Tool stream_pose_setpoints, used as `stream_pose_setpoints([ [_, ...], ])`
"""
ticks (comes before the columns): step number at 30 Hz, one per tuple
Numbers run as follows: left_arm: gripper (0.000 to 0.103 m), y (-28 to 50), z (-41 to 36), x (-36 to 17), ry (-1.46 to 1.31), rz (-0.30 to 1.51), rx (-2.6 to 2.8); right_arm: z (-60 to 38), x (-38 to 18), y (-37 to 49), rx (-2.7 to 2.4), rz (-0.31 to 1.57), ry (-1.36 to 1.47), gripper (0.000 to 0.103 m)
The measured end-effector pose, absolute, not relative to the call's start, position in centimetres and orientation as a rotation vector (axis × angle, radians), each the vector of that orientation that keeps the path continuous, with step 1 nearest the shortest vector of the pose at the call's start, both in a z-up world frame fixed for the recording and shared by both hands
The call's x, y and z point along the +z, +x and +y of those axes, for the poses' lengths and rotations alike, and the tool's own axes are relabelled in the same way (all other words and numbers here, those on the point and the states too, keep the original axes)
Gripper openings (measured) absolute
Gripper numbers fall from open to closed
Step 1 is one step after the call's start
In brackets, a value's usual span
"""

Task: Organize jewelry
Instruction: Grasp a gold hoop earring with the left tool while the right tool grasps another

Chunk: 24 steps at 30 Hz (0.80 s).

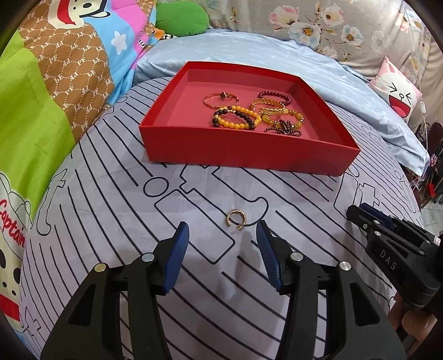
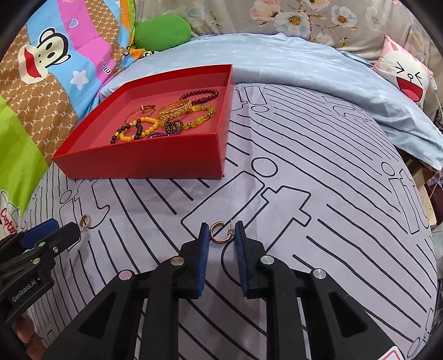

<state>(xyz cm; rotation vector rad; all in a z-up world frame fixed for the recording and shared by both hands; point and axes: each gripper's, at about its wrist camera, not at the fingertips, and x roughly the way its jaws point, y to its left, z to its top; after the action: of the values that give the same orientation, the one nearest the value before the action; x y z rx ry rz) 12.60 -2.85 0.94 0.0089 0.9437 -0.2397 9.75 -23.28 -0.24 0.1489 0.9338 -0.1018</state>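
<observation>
A red box sits on the striped bed sheet and holds several bead and gold bracelets. A gold hoop earring lies on the sheet between the tips of my open left gripper; it also shows at the left of the right wrist view. A second gold hoop earring lies on the sheet between the fingertips of my right gripper, whose jaws stand apart around it. The right gripper shows at the right edge of the left wrist view.
A colourful cartoon quilt lies at the left. A green cushion and floral pillows lie behind the box. A light blue blanket and a bunny-face pillow lie at the back right.
</observation>
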Motion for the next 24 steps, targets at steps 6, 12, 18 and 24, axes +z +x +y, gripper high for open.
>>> stream_pose_setpoints([
  [6, 0.048, 13.2, -3.2, 0.5, 0.015, 0.941, -0.242, -23.4, -0.2, 9.2, -0.093, 0.936, 0.170, 0.018],
  [12, 0.044, 13.5, -4.0, -0.3, 0.046, 0.938, -0.240, -23.5, -0.1, 8.9, -0.087, 0.937, 0.180, 0.018],
  [18, 0.029, 14.0, -4.3, -0.4, 0.061, 0.926, -0.239, -23.5, -0.1, 8.8, -0.087, 0.937, 0.182, 0.018],
  [24, 0.016, 14.3, -4.3, -0.4, 0.042, 0.925, -0.254, -23.4, 0.0, 8.6, -0.082, 0.937, 0.181, 0.018],
])
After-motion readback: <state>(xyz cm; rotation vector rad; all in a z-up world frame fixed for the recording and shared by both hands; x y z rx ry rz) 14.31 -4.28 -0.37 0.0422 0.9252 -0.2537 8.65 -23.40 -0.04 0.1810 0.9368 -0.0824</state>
